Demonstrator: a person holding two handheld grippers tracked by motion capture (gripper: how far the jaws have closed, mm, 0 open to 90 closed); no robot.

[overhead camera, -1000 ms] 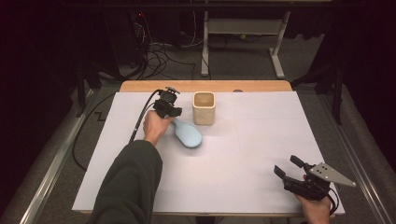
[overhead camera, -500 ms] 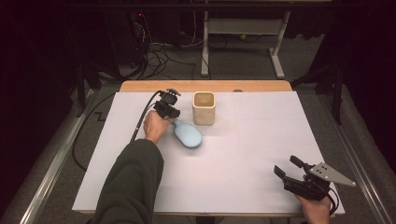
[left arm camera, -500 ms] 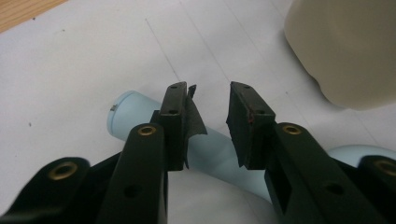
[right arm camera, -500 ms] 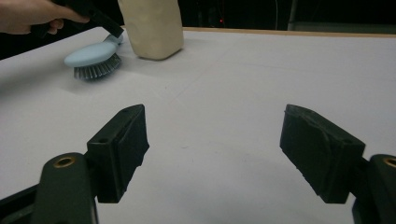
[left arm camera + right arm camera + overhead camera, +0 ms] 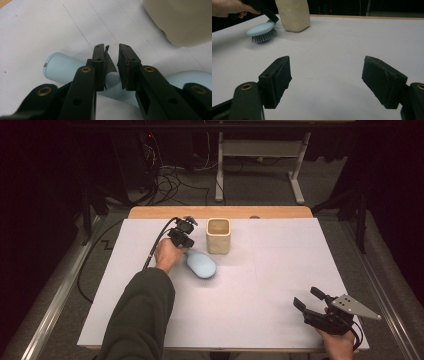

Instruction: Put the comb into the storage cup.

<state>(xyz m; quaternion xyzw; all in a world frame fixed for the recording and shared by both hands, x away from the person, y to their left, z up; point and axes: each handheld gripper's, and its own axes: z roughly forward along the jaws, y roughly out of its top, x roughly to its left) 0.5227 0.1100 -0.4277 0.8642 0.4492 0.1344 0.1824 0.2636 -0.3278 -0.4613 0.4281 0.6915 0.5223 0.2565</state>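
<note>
A light blue dish brush (image 5: 201, 264) lies bristles down on the white table cover, its handle (image 5: 62, 67) pointing toward the person's left hand. My left gripper (image 5: 187, 250) reaches down over that handle. Its jaws have just been closing, and in the left gripper view (image 5: 111, 52) the pads sit against both sides of the handle. A cream square cup (image 5: 218, 236) stands upright just right of the brush. My right gripper (image 5: 306, 298) hovers near the front right corner, jaws wide open (image 5: 328, 67) with nothing between them.
The white cover (image 5: 280, 270) spreads over most of the table, with a wooden edge (image 5: 220, 212) at the far side. Cables and a metal stand leg (image 5: 218, 175) lie on the floor beyond. The left gripper's cable (image 5: 155, 245) trails off to the left.
The left hand stays over the brush handle with only a slight shift. The brush, the cup and the right gripper have not moved.
</note>
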